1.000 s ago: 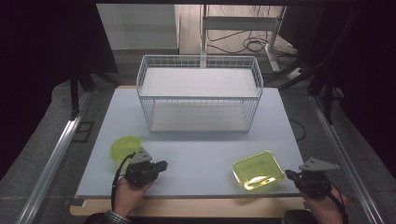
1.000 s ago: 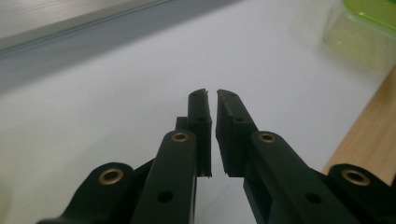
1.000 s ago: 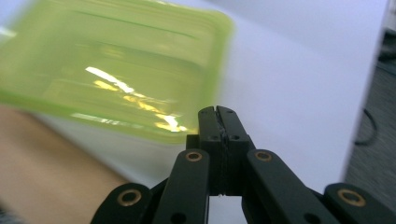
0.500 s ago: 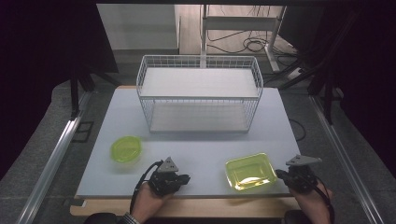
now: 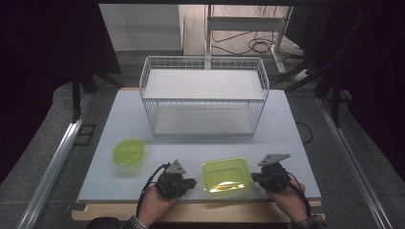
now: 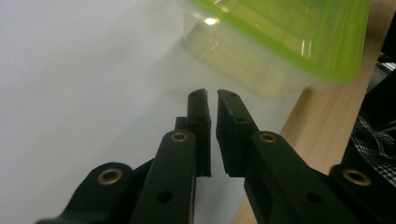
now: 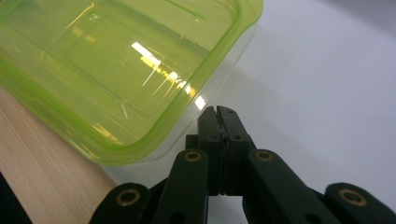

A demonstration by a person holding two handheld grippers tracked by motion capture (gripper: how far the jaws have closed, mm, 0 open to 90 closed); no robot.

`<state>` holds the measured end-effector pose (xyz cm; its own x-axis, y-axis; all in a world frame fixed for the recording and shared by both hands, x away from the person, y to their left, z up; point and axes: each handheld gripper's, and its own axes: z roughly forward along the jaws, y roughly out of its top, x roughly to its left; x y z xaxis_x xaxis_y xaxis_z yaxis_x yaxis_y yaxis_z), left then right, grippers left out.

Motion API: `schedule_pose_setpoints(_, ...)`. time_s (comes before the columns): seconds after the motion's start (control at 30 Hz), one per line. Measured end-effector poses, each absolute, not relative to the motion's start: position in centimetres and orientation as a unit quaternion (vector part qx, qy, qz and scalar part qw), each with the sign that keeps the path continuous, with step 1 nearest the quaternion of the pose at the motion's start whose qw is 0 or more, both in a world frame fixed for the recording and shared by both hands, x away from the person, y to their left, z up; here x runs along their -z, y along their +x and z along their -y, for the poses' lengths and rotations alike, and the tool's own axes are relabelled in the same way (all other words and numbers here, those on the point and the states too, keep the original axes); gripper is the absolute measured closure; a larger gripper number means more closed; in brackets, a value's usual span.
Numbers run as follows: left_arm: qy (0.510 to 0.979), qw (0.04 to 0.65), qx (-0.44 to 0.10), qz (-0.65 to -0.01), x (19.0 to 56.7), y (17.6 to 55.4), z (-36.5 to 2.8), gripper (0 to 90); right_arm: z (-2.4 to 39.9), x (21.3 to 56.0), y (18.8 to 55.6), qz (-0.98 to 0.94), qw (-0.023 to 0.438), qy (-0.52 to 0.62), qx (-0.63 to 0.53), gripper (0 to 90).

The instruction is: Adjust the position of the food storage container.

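Left black two-jaw gripper [image 5: 190, 182]: grey three-cornered plate on top, black cable looping back. Right black two-jaw gripper [image 5: 254, 177]: same plate, cable. Brass rivets on matte jaw arms. Checked sleeve cuffs at wrists.

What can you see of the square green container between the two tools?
The square container is translucent yellow-green plastic with rounded corners, a thicker green rim and a paler clear body. It looks empty and glossy, with light glinting off its base. It sits upright on the white table top, close to the near edge. Neither tool grips it; whether one touches its wall can't be told.
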<state>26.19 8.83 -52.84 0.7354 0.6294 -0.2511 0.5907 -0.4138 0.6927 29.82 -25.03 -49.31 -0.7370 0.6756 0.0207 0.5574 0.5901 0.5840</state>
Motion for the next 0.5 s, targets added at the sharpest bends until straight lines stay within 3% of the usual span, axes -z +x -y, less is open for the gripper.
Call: schedule_pose_setpoints(0.5, 0.827, 0.388, -0.041, -0.405, 52.7, 27.3, -10.7, 84.9, 20.2, 49.7, 31.1, -0.895, 0.067, 0.318, -0.306, 88.8)
